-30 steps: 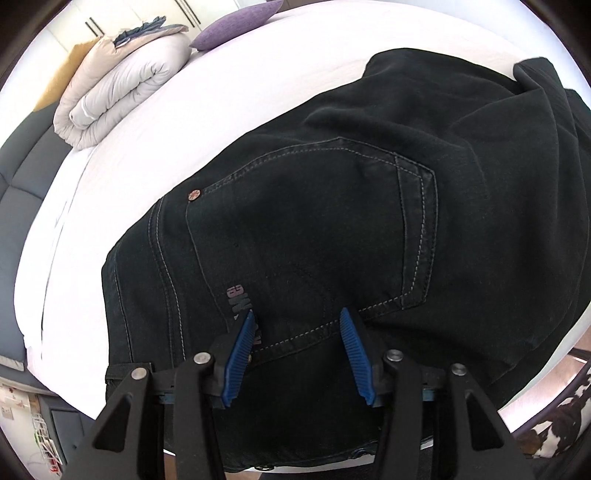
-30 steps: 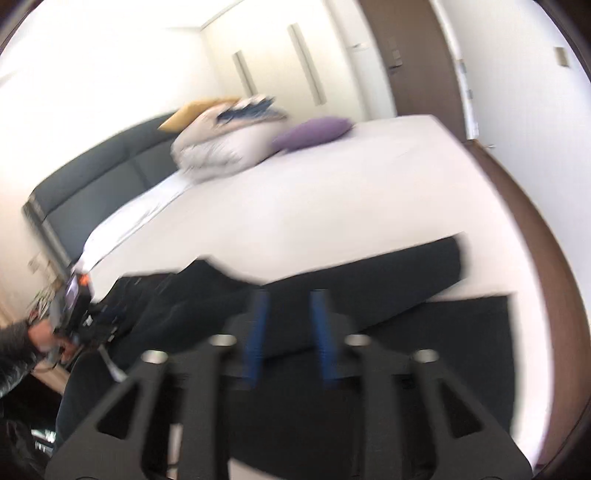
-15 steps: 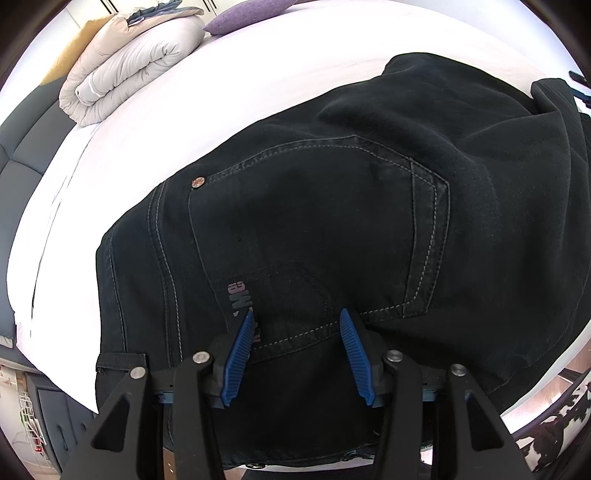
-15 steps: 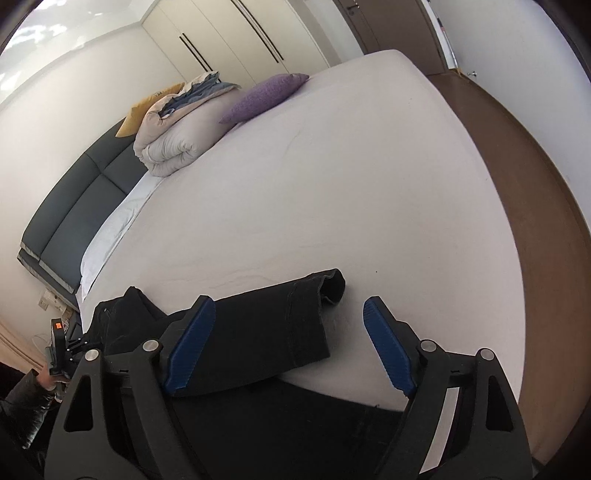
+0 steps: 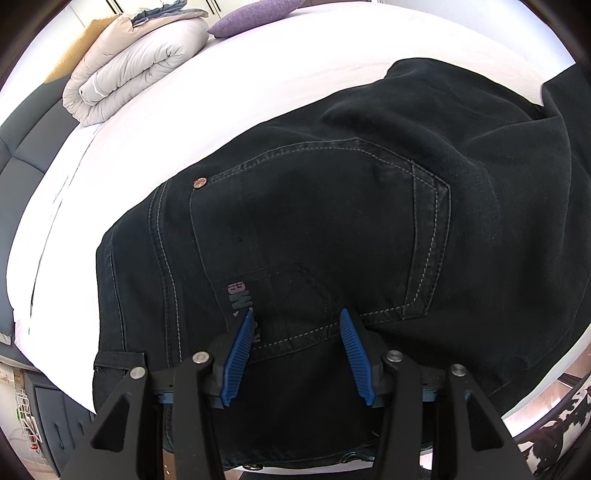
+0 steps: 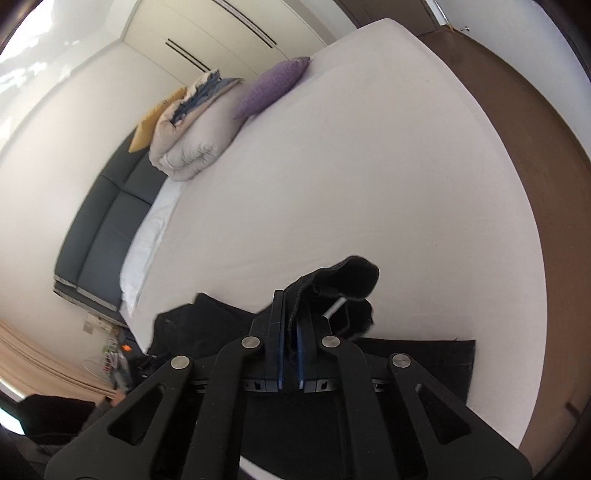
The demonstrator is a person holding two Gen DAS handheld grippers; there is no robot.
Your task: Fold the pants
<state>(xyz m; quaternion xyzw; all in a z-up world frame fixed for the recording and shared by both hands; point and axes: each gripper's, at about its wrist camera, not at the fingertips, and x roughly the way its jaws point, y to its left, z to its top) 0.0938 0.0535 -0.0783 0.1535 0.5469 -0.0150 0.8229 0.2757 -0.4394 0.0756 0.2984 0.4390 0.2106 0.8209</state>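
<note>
Black jeans (image 5: pixel 314 221) lie on the white bed (image 5: pixel 295 48), back pocket up, waist toward the near edge. My left gripper (image 5: pixel 295 315) points steeply down at the pocket's lower seam, blue pads apart, with flat fabric showing between them and no pinch visible. In the right wrist view my right gripper (image 6: pixel 290 295) is shut on the end of one pant leg (image 6: pixel 351 273), which bunches up and curls over past the pads. The other leg (image 6: pixel 424 354) lies flat on the bed (image 6: pixel 369 166) under the gripper.
A folded grey duvet (image 5: pixel 136 62) and a purple pillow (image 5: pixel 255 14) sit at the bed's far end, beside a dark headboard (image 6: pixel 99 229). Brown floor (image 6: pixel 546 147) runs along the bed's right side. White closet doors (image 6: pixel 229 33) stand behind.
My right gripper's wide-open jaws closed on the pant leg's end and raised it off the sheet, and its view rolled. The left gripper stayed on the pocket.
</note>
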